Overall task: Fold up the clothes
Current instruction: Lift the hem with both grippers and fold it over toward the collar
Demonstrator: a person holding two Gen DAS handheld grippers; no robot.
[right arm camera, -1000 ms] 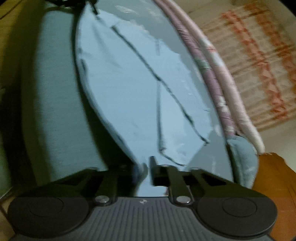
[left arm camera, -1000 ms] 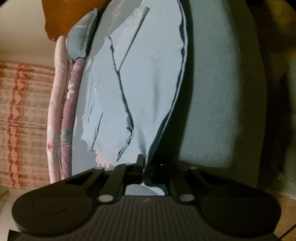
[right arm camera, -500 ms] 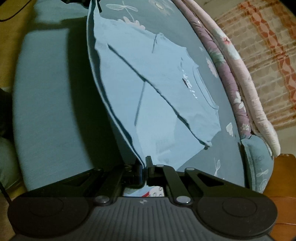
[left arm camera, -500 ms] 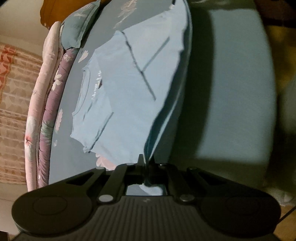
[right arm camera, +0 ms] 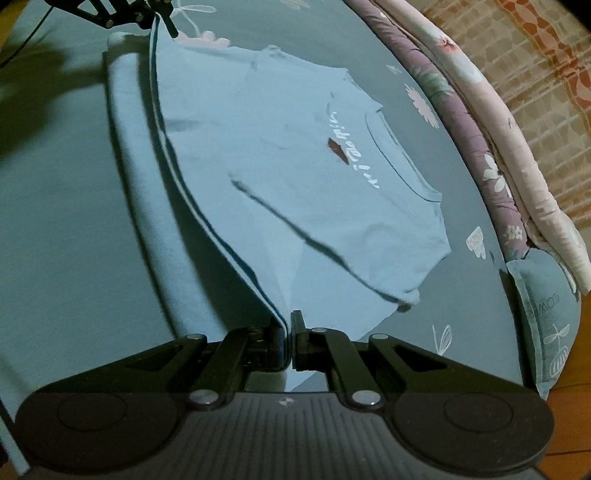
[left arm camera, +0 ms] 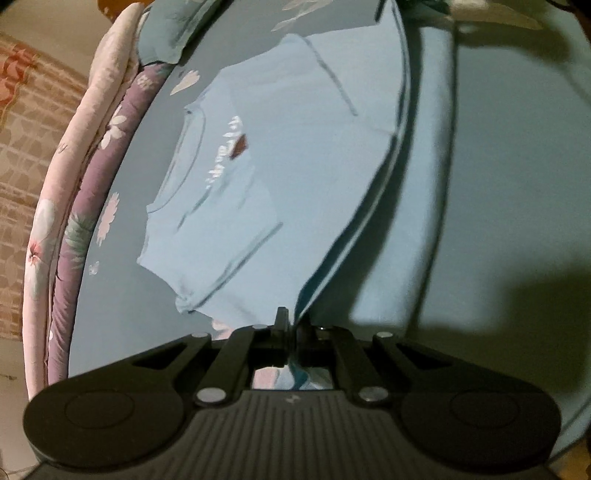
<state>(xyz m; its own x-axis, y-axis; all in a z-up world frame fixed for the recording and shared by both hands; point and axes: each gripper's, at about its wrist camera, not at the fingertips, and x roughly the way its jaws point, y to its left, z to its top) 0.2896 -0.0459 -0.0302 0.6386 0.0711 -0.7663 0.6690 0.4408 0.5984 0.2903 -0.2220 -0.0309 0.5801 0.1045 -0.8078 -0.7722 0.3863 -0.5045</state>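
A light blue T-shirt with white lettering and a small brown mark on the chest lies spread on the bed, collar toward the far side. My left gripper is shut on one corner of its hem, which rises off the bed to the pads. My right gripper is shut on the other hem corner of the T-shirt. The hem edge runs taut between them. In the right wrist view the left gripper shows at the top left, pinching the cloth.
The bed sheet is blue-grey with flower prints. A paler blue blanket lies under the lifted hem. A rolled pink and purple quilt lines the far side, beside a pillow. A red patterned surface is beyond.
Both grippers, still shut on the hem, have risen and swung across the bed. The shirt's collar and lettering have come into view, and the cloth now lies flatter.
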